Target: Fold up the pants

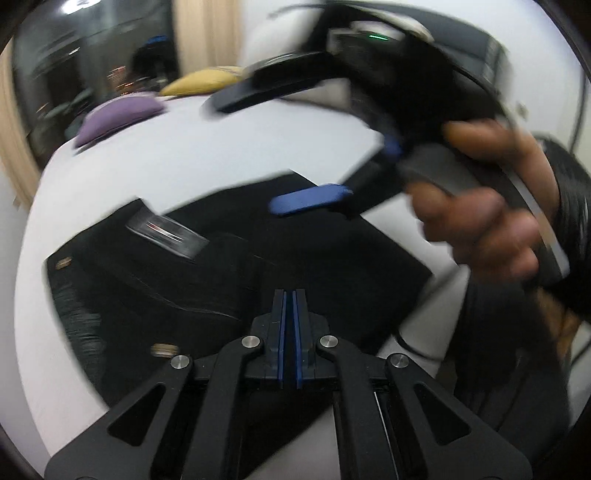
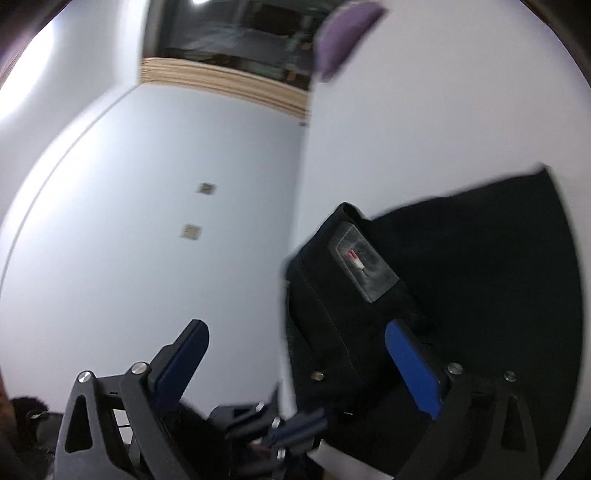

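Black pants (image 1: 229, 280) lie folded into a compact block on the white bed sheet (image 1: 207, 155), with a grey label patch (image 1: 166, 236) on top. My left gripper (image 1: 290, 295) is shut and empty, its tips just above the pants' near edge. My right gripper (image 1: 258, 147) hovers over the far side of the pants, held by a hand (image 1: 491, 206), jaws wide open. In the right wrist view the pants (image 2: 461, 280) with the patch (image 2: 364, 264) lie on the right, and the right gripper (image 2: 295, 332) is open and empty at their edge.
A purple cushion (image 1: 118, 118) and a yellow cushion (image 1: 203, 81) lie at the far end of the bed. The bed edge (image 2: 295, 229) drops to a pale floor (image 2: 147, 221) on the left. A dark window (image 2: 229, 33) and beige curtain are beyond.
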`<state>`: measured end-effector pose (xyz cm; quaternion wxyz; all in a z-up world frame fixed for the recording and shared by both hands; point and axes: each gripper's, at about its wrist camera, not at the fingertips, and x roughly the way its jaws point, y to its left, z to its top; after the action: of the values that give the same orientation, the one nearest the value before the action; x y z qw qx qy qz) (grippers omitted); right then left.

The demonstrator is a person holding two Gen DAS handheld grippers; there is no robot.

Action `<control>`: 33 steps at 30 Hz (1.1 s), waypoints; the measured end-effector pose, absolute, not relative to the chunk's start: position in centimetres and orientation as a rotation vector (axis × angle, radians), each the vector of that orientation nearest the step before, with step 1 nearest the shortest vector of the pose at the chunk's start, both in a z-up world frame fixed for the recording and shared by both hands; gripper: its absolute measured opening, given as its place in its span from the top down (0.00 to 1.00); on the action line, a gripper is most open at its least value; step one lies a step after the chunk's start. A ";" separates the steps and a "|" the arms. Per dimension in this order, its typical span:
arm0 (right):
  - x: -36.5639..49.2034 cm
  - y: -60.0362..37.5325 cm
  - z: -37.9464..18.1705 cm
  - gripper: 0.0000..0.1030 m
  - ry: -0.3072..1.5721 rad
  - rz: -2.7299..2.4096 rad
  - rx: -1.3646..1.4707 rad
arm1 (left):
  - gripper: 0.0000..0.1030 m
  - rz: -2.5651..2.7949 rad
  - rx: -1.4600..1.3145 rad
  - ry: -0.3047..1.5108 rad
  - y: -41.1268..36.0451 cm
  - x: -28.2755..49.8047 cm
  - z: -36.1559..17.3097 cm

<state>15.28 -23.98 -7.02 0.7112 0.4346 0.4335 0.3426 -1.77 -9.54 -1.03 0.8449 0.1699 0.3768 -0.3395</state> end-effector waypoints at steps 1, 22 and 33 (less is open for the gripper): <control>15.4 -24.2 -7.7 0.04 0.993 0.729 0.954 | 0.98 -0.718 0.382 0.802 -10.0 -2.2 -1.5; 16.5 -25.1 -10.2 0.14 1.042 0.695 1.030 | 0.13 -0.398 0.834 0.685 -14.7 -5.1 -3.4; 15.7 -26.5 -10.6 0.16 0.964 0.709 1.075 | 0.46 -0.259 1.038 0.716 -16.5 -0.8 -6.8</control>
<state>15.71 -26.55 -10.58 0.6936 0.4814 0.4315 0.3177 -0.80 -16.47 -6.82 0.8000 0.4837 0.3340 -0.1207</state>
